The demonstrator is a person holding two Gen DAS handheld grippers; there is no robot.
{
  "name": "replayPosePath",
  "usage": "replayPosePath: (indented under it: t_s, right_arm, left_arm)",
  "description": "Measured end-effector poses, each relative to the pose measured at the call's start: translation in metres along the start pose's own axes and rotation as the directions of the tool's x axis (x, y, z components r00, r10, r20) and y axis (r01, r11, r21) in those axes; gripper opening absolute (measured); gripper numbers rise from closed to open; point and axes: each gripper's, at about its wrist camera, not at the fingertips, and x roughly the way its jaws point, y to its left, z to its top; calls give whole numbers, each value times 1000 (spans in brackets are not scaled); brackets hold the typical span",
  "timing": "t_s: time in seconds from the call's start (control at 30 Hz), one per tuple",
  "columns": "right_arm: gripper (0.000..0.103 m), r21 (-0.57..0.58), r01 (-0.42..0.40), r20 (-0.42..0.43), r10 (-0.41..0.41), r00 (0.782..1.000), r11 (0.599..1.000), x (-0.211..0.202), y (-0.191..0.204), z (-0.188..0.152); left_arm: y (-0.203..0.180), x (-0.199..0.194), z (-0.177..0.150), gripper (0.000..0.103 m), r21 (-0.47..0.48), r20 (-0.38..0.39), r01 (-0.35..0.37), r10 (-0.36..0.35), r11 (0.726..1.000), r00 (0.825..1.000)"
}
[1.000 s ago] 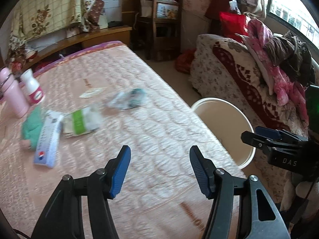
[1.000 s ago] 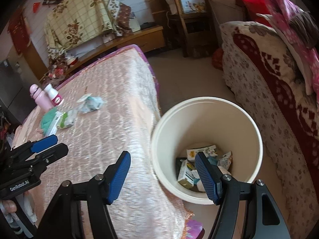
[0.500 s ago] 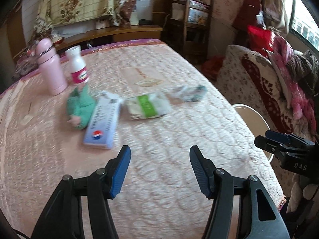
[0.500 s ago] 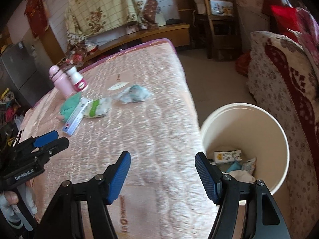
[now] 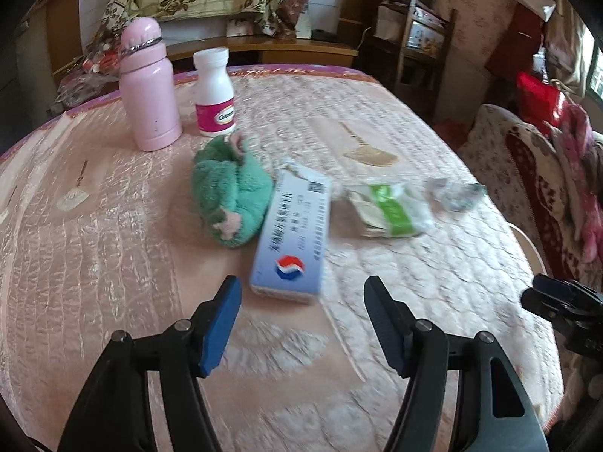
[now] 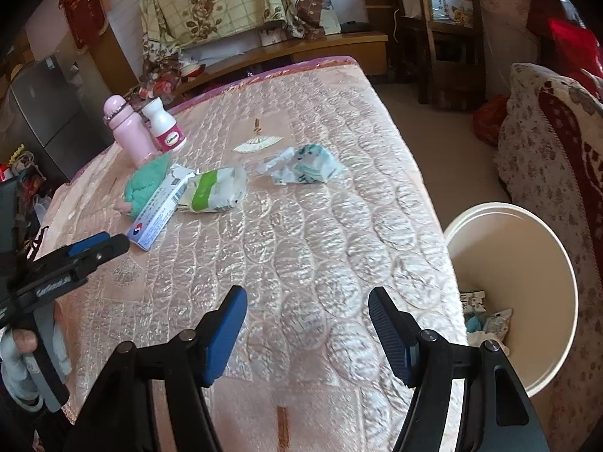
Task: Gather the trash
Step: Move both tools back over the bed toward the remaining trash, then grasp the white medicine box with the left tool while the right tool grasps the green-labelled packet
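Both sets of fingers hold nothing: my left gripper [image 5: 301,324] is spreading wider over the blue-white box [image 5: 292,241] at frame centre, my right gripper [image 6: 307,333] gapes above the quilt [image 6: 320,233]. Wrappers [image 6: 215,190] lie mid-frame; bucket [image 6: 527,226] at right edge.
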Motion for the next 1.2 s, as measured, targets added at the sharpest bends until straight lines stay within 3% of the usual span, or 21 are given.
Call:
replayPosePath:
  t_s: [0.17,0.33,0.47,0.5,0.57,0.77,0.9,1.2]
  right_arm:
    - [71,7,-20,-4,20,1000,1000,13,3,11]
    - [71,-19,-31,-17,30,999,999,29,14,22]
    - [71,-34,-39,-22,38,999,999,40,24,30]
    - [71,-35,-41,-21,40,999,999,43,26,31]
    - [71,-33,-47,-23,46,999,998,48,30,36]
    - [75,-54,-75,-22,73,997,996,69,51,50]
    - [76,-64,-91,-24,89,996,994,87,71,63]
    - [78,-145,-43,-41,37,998,989,128,114,84]
  left_arm:
    - [9,22,13,68,-37,-11,-14,13,999,1000]
    - [3,44,26,76,-30,-28,-25,24,999,999]
    - [-3,61,36,76,-10,-60,-17,16,1000,998]
    - [-2,61,36,75,-10,-62,-13,13,1000,998]
    - [1,57,35,51,-3,-56,-15,15,1000,998]
    - [23,31,15,50,-13,-76,40,-41,999,996]
    - [30,11,1,50,-5,-65,26,-26,1000,998]
    - [39,-1,-14,50,-13,-62,13,-14,1000,998]
